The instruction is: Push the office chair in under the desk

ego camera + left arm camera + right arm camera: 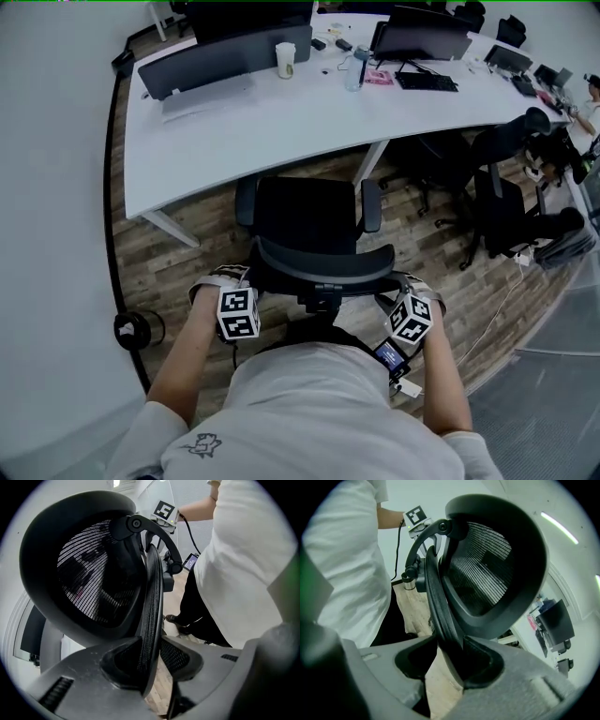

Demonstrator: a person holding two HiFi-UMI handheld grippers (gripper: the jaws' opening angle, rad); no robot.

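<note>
- Head view: the office chair stands on the wooden floor, with its seat front just at the curved edge of the white worktop. Most of the seat and both armrests are outside that edge.
- The chair faces the gap between two white legs of the worktop, and the floor is free on both of its sides. More black chairs stand to the right, apart from it.
- The left claw and the right claw are at the two ends of the chair's curved back. The person stands close behind.
- On the worktop lie dark monitors, a cup, a bottle and a keyboard, all far from the near edge. A plain white wall closes the left side.
- Left gripper view: the left claw is partly open and closes on the thin mesh rim of the chair's back. The rim stands edge-on between both pads and touches them. A rounded mesh panel of the chair fills the space behind.
- Right gripper view: the right claw also stands fairly wide and clamps the same kind of rim at the other end. Deeper between the jaws the floor shows through.
- Behind the chair in this view is the white worktop with a dark monitor.
</note>
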